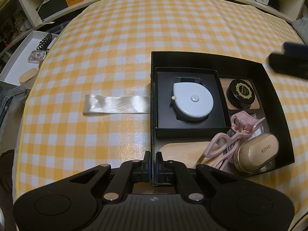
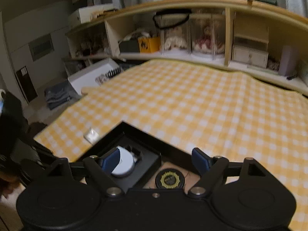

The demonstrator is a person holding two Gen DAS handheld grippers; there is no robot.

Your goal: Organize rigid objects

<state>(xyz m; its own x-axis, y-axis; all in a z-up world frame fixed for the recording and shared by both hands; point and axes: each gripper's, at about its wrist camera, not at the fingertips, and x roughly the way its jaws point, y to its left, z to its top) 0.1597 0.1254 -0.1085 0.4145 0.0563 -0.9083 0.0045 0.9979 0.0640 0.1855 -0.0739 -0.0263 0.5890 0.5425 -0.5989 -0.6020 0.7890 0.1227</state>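
A black box (image 1: pixel 273 88) sits on the yellow checked cloth (image 1: pixel 115 48). In it are a smaller black box with a pale blue tape measure (image 1: pixel 192 101), a black round jar (image 1: pixel 241 94) on a wooden coaster, a pink eyelash curler (image 1: pixel 231 136), a gold KINYO case (image 1: pixel 259 152) and a wooden lid (image 1: pixel 181 152). My left gripper (image 1: pixel 153 162) is shut on the box's near left wall. My right gripper (image 2: pixel 154 160) is open and empty above the box (image 2: pixel 146 134), over the tape measure (image 2: pixel 125 163) and jar (image 2: pixel 169 179); it also shows blurred at the left wrist view's right edge (image 1: pixel 288 61).
A shiny white ribbon (image 1: pixel 115 104) lies on the cloth left of the box. A white box (image 1: pixel 21 65) with a black hair claw, a small case and a wooden lid stands off the left edge. Cluttered shelves (image 2: pixel 192 38) run along the far side.
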